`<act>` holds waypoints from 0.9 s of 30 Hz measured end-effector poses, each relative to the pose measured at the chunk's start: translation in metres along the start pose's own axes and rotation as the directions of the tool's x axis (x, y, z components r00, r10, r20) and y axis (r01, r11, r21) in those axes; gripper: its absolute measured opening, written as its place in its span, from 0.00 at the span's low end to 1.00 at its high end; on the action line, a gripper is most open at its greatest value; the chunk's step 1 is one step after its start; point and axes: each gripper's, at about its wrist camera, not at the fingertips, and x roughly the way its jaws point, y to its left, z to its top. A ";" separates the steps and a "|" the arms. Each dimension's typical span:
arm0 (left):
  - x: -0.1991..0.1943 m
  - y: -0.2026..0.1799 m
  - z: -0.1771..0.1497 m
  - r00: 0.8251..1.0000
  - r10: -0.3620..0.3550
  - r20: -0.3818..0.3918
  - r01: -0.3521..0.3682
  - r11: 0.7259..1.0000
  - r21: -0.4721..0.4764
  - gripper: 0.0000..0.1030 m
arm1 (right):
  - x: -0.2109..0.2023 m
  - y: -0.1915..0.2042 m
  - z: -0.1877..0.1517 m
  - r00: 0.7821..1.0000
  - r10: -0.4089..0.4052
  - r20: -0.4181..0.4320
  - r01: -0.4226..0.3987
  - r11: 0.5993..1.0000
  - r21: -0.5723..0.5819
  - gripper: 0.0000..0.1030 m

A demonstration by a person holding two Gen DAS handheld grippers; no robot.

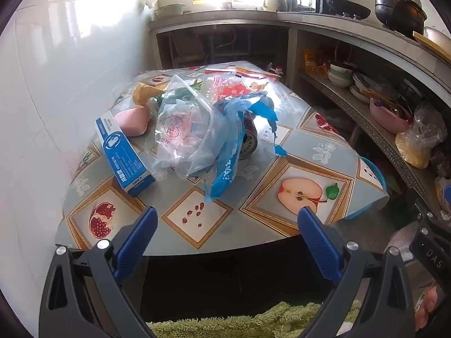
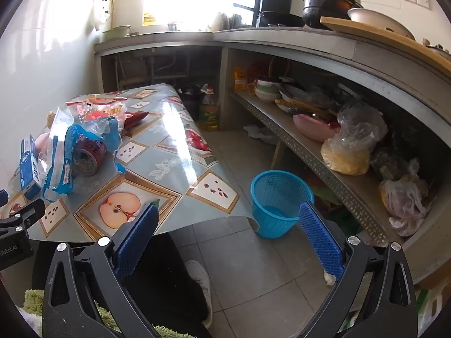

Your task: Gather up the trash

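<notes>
The surface (image 1: 253, 166) wore a glossy, smooth plastic cloth that threw back window glare. Thin crinkled clear bags (image 1: 183, 129) and a shiny blue bag (image 1: 231, 152) lay by a printed cardboard box (image 1: 124, 152). The basket (image 2: 279, 202) was blue plastic lattice; the floor (image 2: 253, 264) was matt grey tile.

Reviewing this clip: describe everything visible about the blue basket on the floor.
The blue basket is a round, bright blue plastic bin with latticed, perforated walls tapering towards a solid base. It stands upright on the grey tiled floor, just past the table's near corner, which hides part of its lower wall, and before the metal shelf. Its inside looks empty. From the left wrist view only a sliver shows behind the table edge. Nothing grips it.
</notes>
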 end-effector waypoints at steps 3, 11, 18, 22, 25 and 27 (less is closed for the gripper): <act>-0.001 0.000 0.000 1.000 -0.002 0.001 0.002 1.000 -0.009 0.95 | 0.000 -0.001 0.002 1.000 0.002 -0.001 -0.002 1.000 0.003 0.93; 0.005 0.007 0.003 1.000 -0.003 -0.010 0.003 1.000 -0.010 0.95 | -0.001 -0.002 0.004 1.000 0.001 -0.003 -0.001 1.000 -0.004 0.93; 0.002 0.004 0.003 1.000 0.002 -0.005 -0.002 1.000 -0.012 0.95 | 0.000 -0.002 0.006 1.000 0.001 -0.001 -0.001 1.000 -0.006 0.93; 0.000 0.007 0.002 1.000 0.002 -0.001 -0.002 1.000 -0.014 0.95 | 0.000 -0.002 0.006 1.000 0.002 0.001 -0.002 1.000 -0.008 0.93; 0.001 0.007 0.003 1.000 0.001 -0.001 -0.001 1.000 -0.015 0.95 | 0.000 -0.001 0.005 1.000 0.000 0.003 0.000 1.000 -0.011 0.93; 0.001 0.008 0.003 1.000 0.000 -0.003 0.000 1.000 -0.016 0.95 | 0.000 -0.001 0.005 1.000 0.000 0.003 0.000 1.000 -0.010 0.93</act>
